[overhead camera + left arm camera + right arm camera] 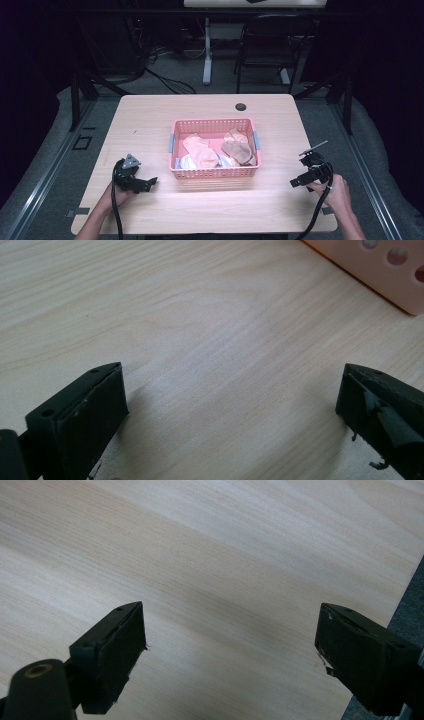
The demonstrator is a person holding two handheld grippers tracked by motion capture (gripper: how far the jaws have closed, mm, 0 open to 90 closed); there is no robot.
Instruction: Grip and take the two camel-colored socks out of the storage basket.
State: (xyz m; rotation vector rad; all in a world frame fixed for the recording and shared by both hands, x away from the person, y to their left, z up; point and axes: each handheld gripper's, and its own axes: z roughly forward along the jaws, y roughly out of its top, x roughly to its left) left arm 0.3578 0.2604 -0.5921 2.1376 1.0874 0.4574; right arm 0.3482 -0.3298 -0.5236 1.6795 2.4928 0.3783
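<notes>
Both pairs of black jaws stood wide apart and empty over bare wood; the left gripper (142, 184) lay low near the table's (150, 120) front left, the right gripper (300, 181) near its front right edge, each held in a hand. Between them, well apart from both, sat the pink basket (215, 173), with several peach, tan and pale socks (201, 151) heaped inside; judging by this, no sock had yet been grasped or moved, so everything seemed still to do.
</notes>
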